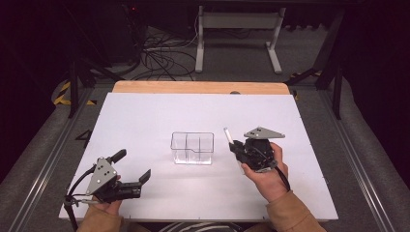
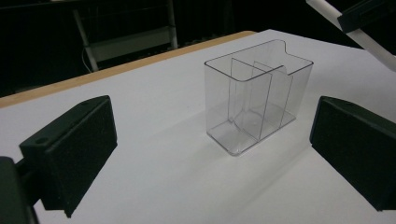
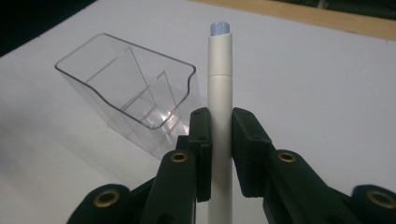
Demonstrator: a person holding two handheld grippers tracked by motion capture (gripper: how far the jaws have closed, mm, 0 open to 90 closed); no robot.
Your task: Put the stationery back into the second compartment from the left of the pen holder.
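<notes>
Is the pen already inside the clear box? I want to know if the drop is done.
No: the pen is clamped in the right gripper beside the clear box, whose compartments are empty.

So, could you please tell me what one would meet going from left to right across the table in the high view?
The left gripper, open, held in a hand → the clear plastic divided container → the white cylindrical pen → the right gripper shut on that pen.

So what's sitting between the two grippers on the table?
A clear plastic organizer, empty, stands between the open left gripper and the right gripper holding a white pen, per the high view.
</notes>
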